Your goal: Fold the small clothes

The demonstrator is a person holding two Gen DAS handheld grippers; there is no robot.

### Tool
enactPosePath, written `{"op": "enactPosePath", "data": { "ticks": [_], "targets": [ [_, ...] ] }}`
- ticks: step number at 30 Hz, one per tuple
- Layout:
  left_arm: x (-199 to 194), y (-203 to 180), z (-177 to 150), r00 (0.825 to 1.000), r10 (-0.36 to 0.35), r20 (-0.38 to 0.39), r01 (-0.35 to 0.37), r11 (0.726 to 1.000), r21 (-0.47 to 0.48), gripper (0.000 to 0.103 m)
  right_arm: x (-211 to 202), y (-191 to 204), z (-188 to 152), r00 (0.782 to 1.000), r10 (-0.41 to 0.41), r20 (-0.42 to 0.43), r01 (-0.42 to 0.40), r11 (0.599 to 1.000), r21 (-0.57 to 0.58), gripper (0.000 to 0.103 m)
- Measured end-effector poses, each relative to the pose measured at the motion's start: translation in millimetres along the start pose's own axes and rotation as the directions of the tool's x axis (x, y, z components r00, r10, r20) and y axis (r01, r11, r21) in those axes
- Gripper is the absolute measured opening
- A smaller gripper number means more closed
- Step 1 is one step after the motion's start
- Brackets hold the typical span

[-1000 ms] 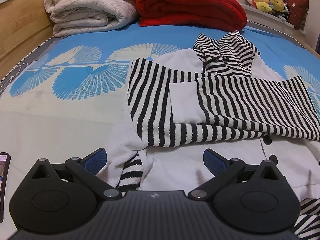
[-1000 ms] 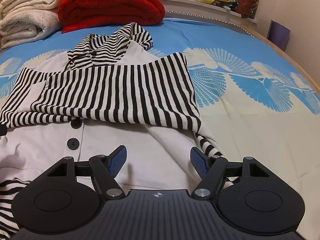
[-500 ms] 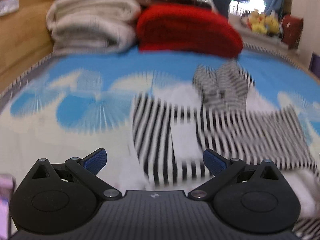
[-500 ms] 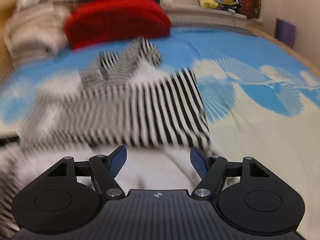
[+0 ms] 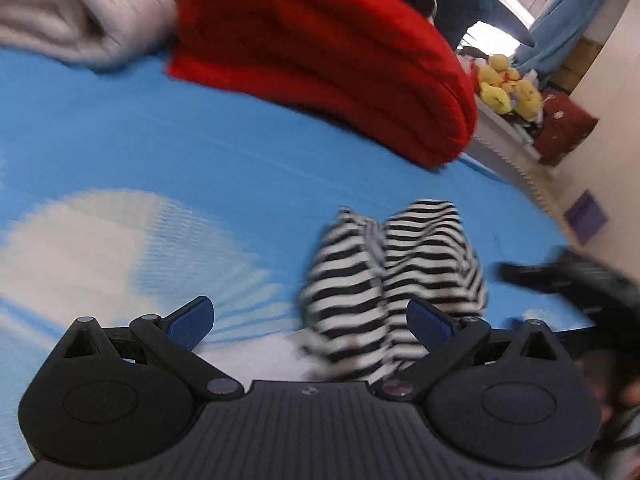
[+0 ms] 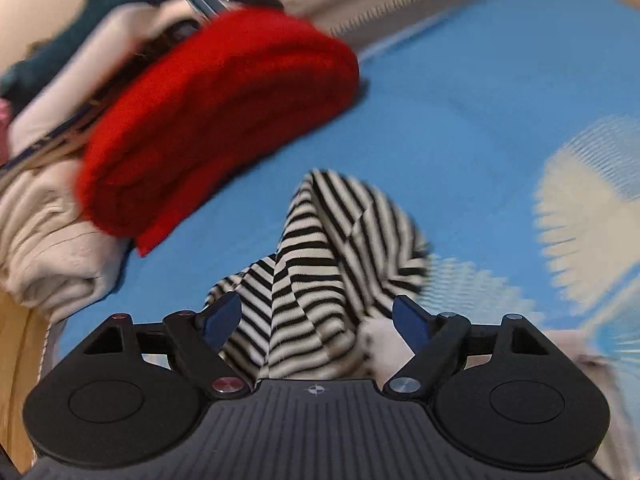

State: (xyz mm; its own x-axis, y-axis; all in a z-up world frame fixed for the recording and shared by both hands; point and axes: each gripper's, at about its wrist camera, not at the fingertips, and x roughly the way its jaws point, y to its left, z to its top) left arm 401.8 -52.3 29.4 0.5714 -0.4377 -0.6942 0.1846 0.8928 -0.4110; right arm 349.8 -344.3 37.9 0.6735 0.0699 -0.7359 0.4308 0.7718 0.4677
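Observation:
The small white garment's black-and-white striped hood [image 5: 394, 280] lies on the blue patterned bed cover [image 5: 200, 152]; it also shows in the right wrist view [image 6: 332, 256]. My left gripper [image 5: 310, 322] is open and empty, with the hood lying between and just beyond its blue pads [image 5: 190, 322]. My right gripper [image 6: 316, 320] is open and empty, with the hood between its fingers. The right gripper's dark body shows blurred at the right edge of the left wrist view [image 5: 576, 276]. The rest of the garment is hidden below both views.
A folded red blanket [image 5: 320, 52] lies beyond the hood, with beige folded blankets [image 5: 60, 12] to its left. Yellow plush toys [image 5: 506, 88] sit on a ledge at the far right. A wooden bed side [image 6: 16, 360] shows at the left of the right wrist view.
Both grippers have moved fast forward along the garment from its lower part to the hood. They stay open and empty. Both views are blurred by motion.

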Motion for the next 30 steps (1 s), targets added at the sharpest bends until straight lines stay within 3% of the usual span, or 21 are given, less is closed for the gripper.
{"op": "enactPosePath", "data": {
  "ticks": [3,4,5,6,8,10,12,13,14,15,16,17,18,19,21,23,26,30],
  "targets": [
    [41,-13,8,0.999,0.042,-0.020,-0.043,0.998,-0.035,0.102,41,21,-5,0.997,-0.074,0.026,0.076,0.993,-0.089,0.079],
    [48,-17,6,0.999,0.052,-0.013,-0.052,0.998,-0.041,0.090,47,27,-9,0.996,-0.073,0.054,0.080,0.986,-0.147,0.040],
    [51,-23,4,1.000,0.024,0.016,-0.024,1.000,-0.011,0.026,51,34,-11,0.995,-0.080,0.061,0.091,0.971,-0.221,0.001],
    [51,-28,2,1.000,-0.009,0.003,0.009,1.000,0.025,0.005,49,39,-15,0.996,-0.067,0.064,0.082,0.956,-0.282,0.002],
    [25,-30,-3,0.995,-0.083,0.052,0.080,0.996,0.046,0.005,15,44,-21,0.989,0.030,0.144,0.025,0.929,-0.368,0.002],
    [-31,-27,-21,0.974,-0.203,0.102,0.189,0.973,0.132,0.005,-48,35,-32,0.959,0.213,0.186,-0.105,0.879,-0.465,0.002],
    [-95,-19,-62,0.967,-0.230,0.108,0.193,0.940,0.281,0.006,-127,6,-61,0.911,0.381,0.159,-0.219,0.771,-0.598,0.002],
    [-118,-11,-89,0.973,-0.217,0.081,0.180,0.927,0.329,0.008,-159,-14,-80,0.896,0.426,0.127,-0.246,0.713,-0.656,0.002],
    [-139,3,-121,0.983,-0.180,0.022,0.160,0.919,0.361,0.016,-187,-38,-103,0.895,0.440,0.073,-0.267,0.659,-0.703,0.003],
    [-151,15,-146,0.989,-0.147,-0.034,0.149,0.919,0.365,0.024,-207,-65,-128,0.910,0.415,-0.008,-0.292,0.626,-0.723,0.010],
    [-161,29,-166,0.989,-0.116,-0.088,0.139,0.925,0.352,0.047,-216,-91,-149,0.931,0.357,-0.081,-0.304,0.629,-0.715,0.033],
    [-172,43,-179,0.990,-0.087,-0.114,0.120,0.937,0.328,0.064,-221,-115,-168,0.957,0.269,-0.109,-0.266,0.666,-0.697,0.051],
    [-184,55,-185,0.993,-0.068,-0.094,0.093,0.951,0.294,0.069,-225,-136,-182,0.980,0.172,-0.104,-0.196,0.702,-0.685,0.076],
    [-193,62,-183,0.996,-0.062,-0.062,0.077,0.958,0.275,0.078,-229,-150,-189,0.989,0.128,-0.076,-0.145,0.720,-0.679,0.074],
    [-206,65,-167,0.997,-0.072,0.032,0.062,0.970,0.235,0.085,-240,-161,-179,0.992,0.126,-0.001,-0.101,0.791,-0.603,0.074],
    [-207,59,-143,0.987,-0.131,0.088,0.113,0.975,0.190,0.091,-246,-153,-159,0.976,0.216,0.030,-0.173,0.849,-0.498,0.074],
    [-181,45,-116,0.982,-0.172,0.080,0.164,0.981,0.100,0.102,-232,-126,-140,0.961,0.274,0.029,-0.232,0.863,-0.448,0.074],
    [-126,41,-96,0.979,-0.202,-0.036,0.200,0.979,-0.048,0.102,-183,-99,-121,0.963,0.256,-0.081,-0.268,0.887,-0.377,0.080]
  ]
}}
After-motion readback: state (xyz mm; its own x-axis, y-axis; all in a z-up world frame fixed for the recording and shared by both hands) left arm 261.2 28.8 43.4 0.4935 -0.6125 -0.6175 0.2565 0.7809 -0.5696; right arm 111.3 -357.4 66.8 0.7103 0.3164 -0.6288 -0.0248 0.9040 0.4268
